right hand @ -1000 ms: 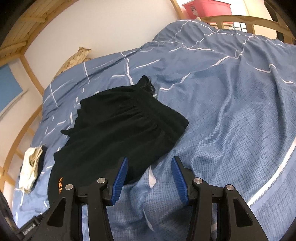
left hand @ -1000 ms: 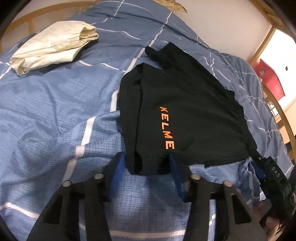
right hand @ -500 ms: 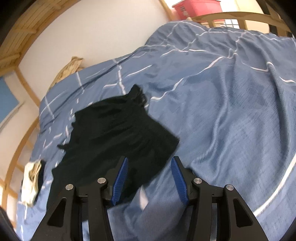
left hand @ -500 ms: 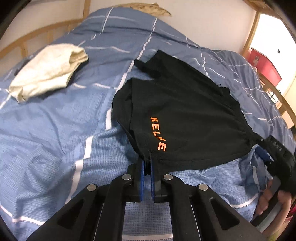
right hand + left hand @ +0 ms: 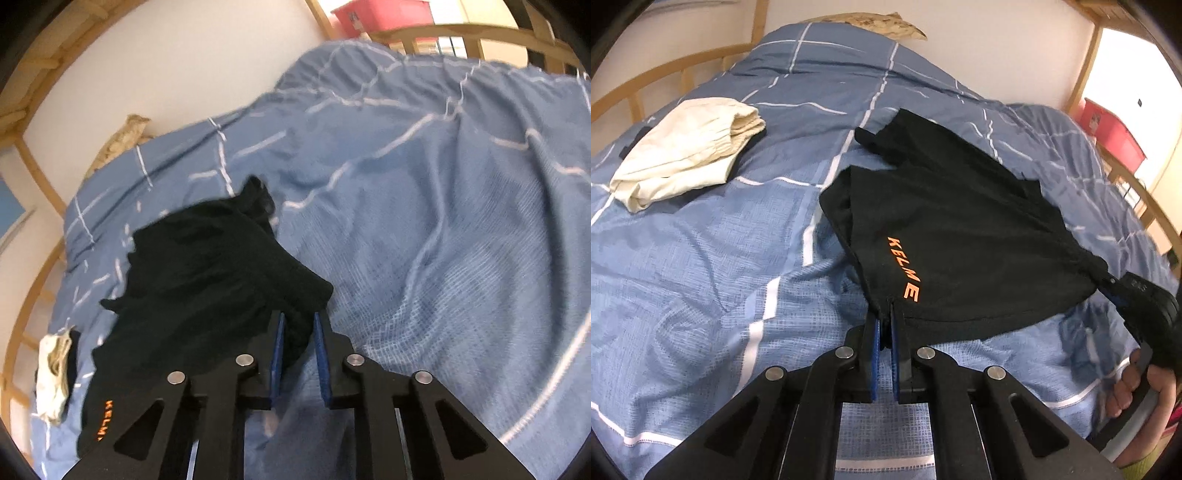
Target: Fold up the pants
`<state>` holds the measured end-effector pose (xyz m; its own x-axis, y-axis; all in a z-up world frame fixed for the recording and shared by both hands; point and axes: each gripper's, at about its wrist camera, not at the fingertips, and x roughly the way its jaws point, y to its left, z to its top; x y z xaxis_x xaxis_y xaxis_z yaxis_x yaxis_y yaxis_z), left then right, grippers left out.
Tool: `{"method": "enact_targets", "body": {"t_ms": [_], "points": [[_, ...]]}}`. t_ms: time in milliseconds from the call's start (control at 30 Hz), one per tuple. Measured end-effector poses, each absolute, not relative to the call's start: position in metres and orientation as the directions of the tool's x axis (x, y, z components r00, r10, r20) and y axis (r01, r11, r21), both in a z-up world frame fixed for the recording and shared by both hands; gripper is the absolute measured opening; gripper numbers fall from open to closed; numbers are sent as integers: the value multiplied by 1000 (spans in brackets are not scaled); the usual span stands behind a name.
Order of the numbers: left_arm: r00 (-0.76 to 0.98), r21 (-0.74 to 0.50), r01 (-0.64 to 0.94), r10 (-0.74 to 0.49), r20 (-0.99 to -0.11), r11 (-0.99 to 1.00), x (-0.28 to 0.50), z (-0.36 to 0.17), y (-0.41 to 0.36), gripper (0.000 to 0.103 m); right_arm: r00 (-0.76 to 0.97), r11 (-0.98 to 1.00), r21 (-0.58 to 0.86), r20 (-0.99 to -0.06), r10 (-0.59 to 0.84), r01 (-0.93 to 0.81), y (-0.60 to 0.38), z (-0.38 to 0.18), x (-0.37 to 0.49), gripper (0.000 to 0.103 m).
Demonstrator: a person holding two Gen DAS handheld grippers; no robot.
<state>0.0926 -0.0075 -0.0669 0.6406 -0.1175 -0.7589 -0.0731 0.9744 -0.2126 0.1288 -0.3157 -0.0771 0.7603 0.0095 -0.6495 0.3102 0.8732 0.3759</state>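
From the left wrist, orange letters spell "KELME" on the black fabric pants (image 5: 960, 236), spread on the blue checked duvet (image 5: 701, 258). The left gripper (image 5: 884, 325) is pinched tight on the hem just under that lettering. A folded cream garment (image 5: 683, 155) lies well apart.

From the right wrist, the right gripper (image 5: 298, 334) has its blue pads narrowly apart, clamping a bunched corner of the pants (image 5: 207, 277); "KELM" shows
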Motion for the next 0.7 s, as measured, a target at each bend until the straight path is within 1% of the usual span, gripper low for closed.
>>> {"method": "enact_targets", "body": {"t_ms": [200,300,400,567,700], "points": [[691,-226,-79,-110,-715,971,91,-41,3,6,805,884,376,-593,-1,278,-305,-38,112,15],[715,-209,-81,-89,-694,974,102,-28,7,6,803,891,368,-596,6,266,-300,-30,115,15],[738,-212,-70,-93,-668,975,120,-14,7,6,796,891,363,-605,5,271,-299,-25,121,15],[772,-171,-26,-89,-630,985,170,21,-1,6,798,883,378,-602,7,278,-299,-8,141,15],[777,-120,11,-85,-624,993,225,45,-13,6,792,875,381,-610,-4,298,-302,9,170,15]]}}
